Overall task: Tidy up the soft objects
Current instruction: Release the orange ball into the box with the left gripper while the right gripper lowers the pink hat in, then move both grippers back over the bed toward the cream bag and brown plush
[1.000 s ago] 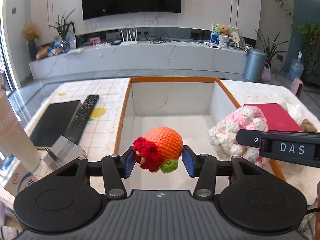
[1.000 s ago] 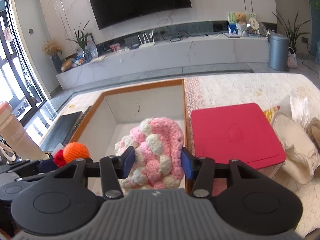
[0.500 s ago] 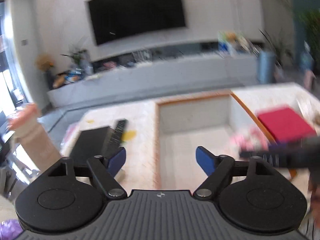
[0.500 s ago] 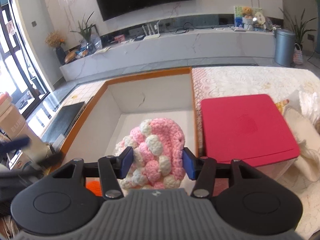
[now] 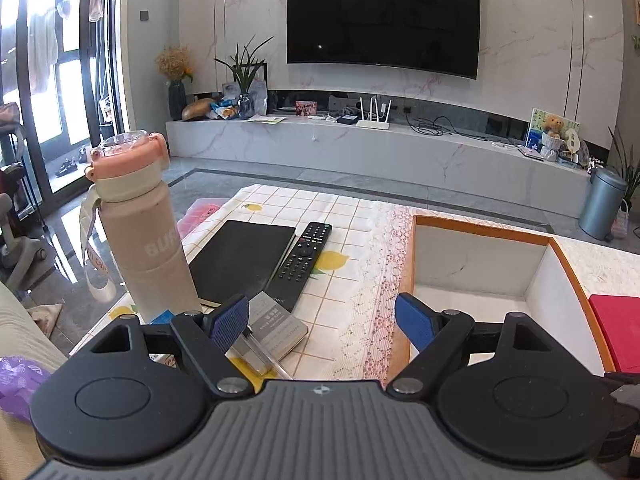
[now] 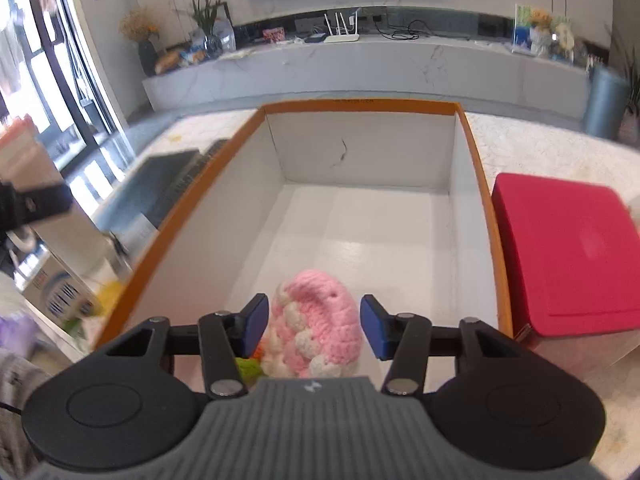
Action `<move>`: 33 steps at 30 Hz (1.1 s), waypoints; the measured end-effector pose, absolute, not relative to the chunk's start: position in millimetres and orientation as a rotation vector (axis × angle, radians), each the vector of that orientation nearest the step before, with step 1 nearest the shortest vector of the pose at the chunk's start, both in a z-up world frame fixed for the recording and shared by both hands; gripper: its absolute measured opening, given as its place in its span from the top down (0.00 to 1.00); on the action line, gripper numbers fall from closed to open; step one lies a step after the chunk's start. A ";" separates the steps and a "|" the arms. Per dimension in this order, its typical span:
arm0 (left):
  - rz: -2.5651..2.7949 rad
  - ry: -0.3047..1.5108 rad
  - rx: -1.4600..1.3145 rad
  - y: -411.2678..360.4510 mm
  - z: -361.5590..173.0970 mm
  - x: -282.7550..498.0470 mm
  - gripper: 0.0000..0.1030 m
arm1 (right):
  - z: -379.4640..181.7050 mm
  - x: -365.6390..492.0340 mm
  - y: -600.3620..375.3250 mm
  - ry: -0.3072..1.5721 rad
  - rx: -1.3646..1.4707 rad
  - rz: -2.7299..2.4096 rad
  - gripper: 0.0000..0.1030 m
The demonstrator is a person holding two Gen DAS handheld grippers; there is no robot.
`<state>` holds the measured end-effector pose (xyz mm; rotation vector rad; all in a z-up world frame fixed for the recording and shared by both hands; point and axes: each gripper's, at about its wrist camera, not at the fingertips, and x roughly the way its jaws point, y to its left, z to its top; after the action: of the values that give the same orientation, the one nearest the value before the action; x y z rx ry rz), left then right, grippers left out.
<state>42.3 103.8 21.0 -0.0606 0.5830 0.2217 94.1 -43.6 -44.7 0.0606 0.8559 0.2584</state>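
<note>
Right gripper [image 6: 312, 330]: jaws about half apart, a pink-and-white crocheted piece [image 6: 316, 328] between the blue pads; the left pad looks to touch the yarn, a thin gap shows at the right pad, so a firm grip cannot be told. The piece sits low inside the near end of the orange-rimmed white box [image 6: 476, 168], directly ahead of the fingers and centred between them, its longer side running away from the camera toward the far wall. Just to its left, at the box's near edge, scraps of orange and green yarn [image 6: 250, 364] show, apparently a second crocheted item already lying there. Judgement: the coming move is a release straight down, needing no sideways shift. To the right of the box, touching or just beside its wall, a red lidded case [image 6: 568, 248]. Left gripper [image 5: 322, 320]: jaws at full spread, nothing between them, aimed over the tiled tablecloth [image 5: 340, 264] left of the box [image 5: 412, 264], which lies to its right. Beyond its left finger: a small grey packet [image 5: 276, 326], then a black remote control [image 5: 304, 258], a black notebook [image 5: 240, 258], a beige bottle with pink lid [image 5: 140, 240]. The right hand is the nearer to the remaining piece.
</note>
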 end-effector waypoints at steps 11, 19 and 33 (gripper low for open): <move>0.243 0.587 -0.103 102.9 21.9 42.4 0.06 | -28.5 82.9 -45.0 0.786 0.096 0.243 0.34; 0.210 0.517 -0.114 87.3 43.4 25.4 0.06 | 2.6 59.5 -63.1 0.688 0.107 0.223 0.32; 0.013 0.522 -0.422 20.3 57.7 3.1 0.07 | 60.2 -26.1 -165.7 0.448 0.031 -0.095 0.27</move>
<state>3.1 20.3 57.7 -0.4221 0.5222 0.0129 -26.1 -165.7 60.2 0.0305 0.4483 -0.0953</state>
